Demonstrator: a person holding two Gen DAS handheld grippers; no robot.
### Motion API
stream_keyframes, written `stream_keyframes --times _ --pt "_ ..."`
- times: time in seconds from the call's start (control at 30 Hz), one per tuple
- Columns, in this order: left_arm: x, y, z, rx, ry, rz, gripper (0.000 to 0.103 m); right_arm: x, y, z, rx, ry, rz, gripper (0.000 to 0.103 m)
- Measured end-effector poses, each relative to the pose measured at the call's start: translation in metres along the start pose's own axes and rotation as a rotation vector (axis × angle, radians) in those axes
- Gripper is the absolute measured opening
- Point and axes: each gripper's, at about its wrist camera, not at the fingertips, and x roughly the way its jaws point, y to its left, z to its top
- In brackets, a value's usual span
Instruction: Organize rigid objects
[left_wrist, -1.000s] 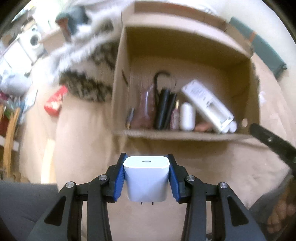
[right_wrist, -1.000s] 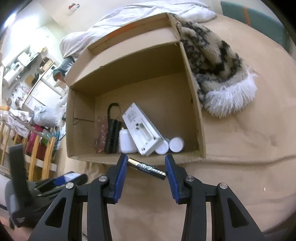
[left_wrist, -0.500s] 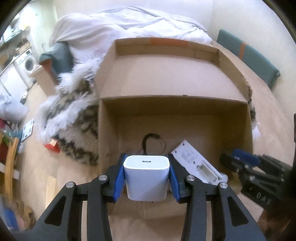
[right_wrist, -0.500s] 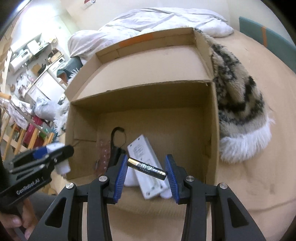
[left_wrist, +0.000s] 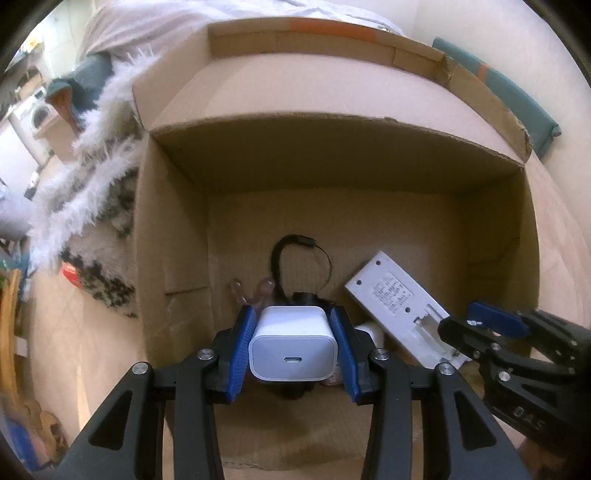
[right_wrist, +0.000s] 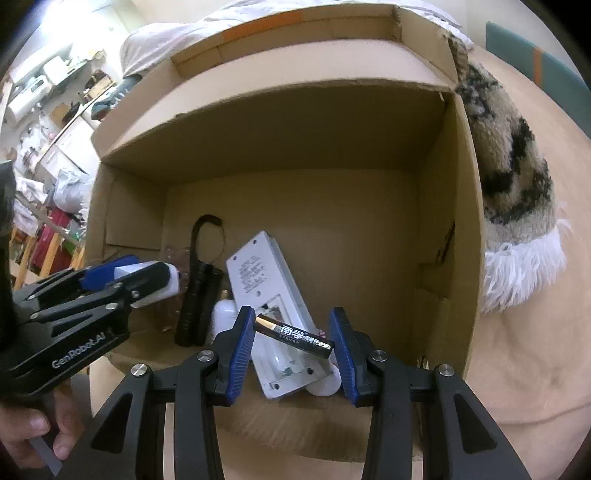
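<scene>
My left gripper (left_wrist: 293, 347) is shut on a white USB charger plug (left_wrist: 293, 350), held over the near left part of an open cardboard box (left_wrist: 332, 173). In the right wrist view the same left gripper (right_wrist: 147, 277) reaches in from the left. My right gripper (right_wrist: 293, 339) is shut on a black and gold battery (right_wrist: 293, 335), gripped end to end and tilted, above the box's near side. On the box floor lie a white remote (right_wrist: 269, 295) with its battery bay uncovered, a black flashlight with a strap (right_wrist: 197, 295) and a white capsule (right_wrist: 223, 315).
A furry patterned blanket (right_wrist: 506, 177) lies against the box's right wall on a tan bedsheet (right_wrist: 517, 350). The box flaps (left_wrist: 303, 48) stand up at the back. A hand (right_wrist: 33, 432) holds the left gripper. Cluttered shelves (right_wrist: 44, 92) fill the far left.
Both grippers have moved forward and down over the box's near wall, so the box now fills both views. The charger and the battery stay gripped.
</scene>
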Motion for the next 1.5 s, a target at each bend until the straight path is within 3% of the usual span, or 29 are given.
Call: stream_keyframes --times 0.1,0.33,0.73,0.87,1.07,1.17,1.33,1.5 --pt "0.004 0.002 0.000 -0.026 0.029 -0.021 0.038 0.002 -0.006 -0.001 0.023 0.008 -0.002 0.043" --pt "0.011 0.005 0.001 -0.030 0.041 0.019 0.038 0.009 -0.002 0.001 0.028 0.017 -0.006 0.043" --pt "0.001 -0.010 -0.007 0.009 0.004 0.057 0.042 0.000 -0.009 0.004 0.059 -0.002 0.035 0.045" --pt "-0.008 -0.009 -0.008 0.002 -0.005 0.062 0.057 -0.012 -0.007 0.007 0.056 -0.058 0.090 0.065" --pt "-0.042 -0.002 -0.011 -0.013 -0.014 0.033 0.060 -0.040 -0.009 0.011 0.082 -0.155 0.129 0.084" --pt "-0.062 0.001 -0.012 -0.020 -0.038 0.024 0.062 -0.052 -0.008 0.009 0.087 -0.198 0.147 0.099" --pt "-0.087 0.015 -0.024 -0.061 -0.067 0.018 0.062 -0.071 -0.001 0.004 0.057 -0.256 0.110 0.101" --pt "-0.106 0.036 -0.051 -0.100 -0.083 0.039 0.062 -0.078 0.006 -0.010 0.060 -0.226 0.105 0.103"
